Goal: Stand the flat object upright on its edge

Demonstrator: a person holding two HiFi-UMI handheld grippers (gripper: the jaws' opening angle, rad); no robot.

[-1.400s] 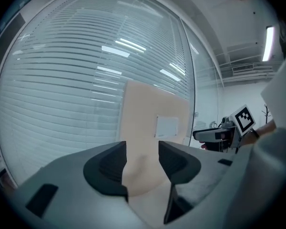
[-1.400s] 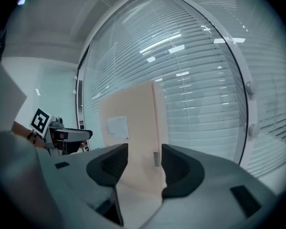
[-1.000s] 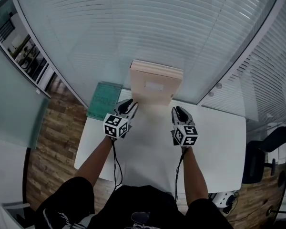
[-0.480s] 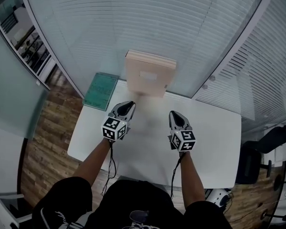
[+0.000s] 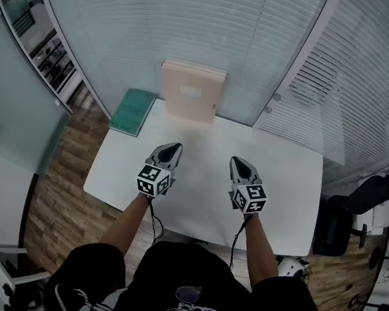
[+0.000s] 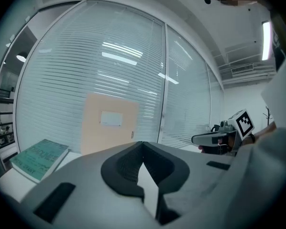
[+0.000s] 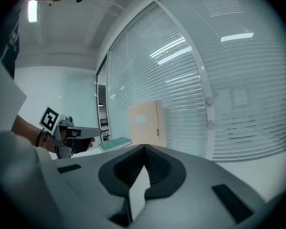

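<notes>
Closest in, you've got both arms out over the plain white rectangular table (image 5: 282, 193), side by side and well apart from each other. Your left gripper (image 5: 174, 147) with its black-and-white marker cube hangs over the table's middle, and its jaws have just been closing: the dark pads now meet tip to tip, with nothing between them but bare tabletop below. Your right gripper (image 5: 236, 161) sits level with it across the table, and it's the same story there, jaws pressed together and gripping nothing.

Neither tool touches anything; there's open white table ahead of both tips.

Further out, at the far left corner, a flat green rectangular book (image 5: 134, 111) lies face up, part of it hanging past the table's edge.

Just to the right of it, there's the task piece: the pale peach flat rectangular folder (image 5: 189, 99) with a small white label on its face. It stands upright on its bottom edge at the table's far side, well clear of both grippers. It's right up against the glass wall with white horizontal blinds (image 5: 181, 31) behind it; whether it leans on that glass, you can't tell.
</notes>
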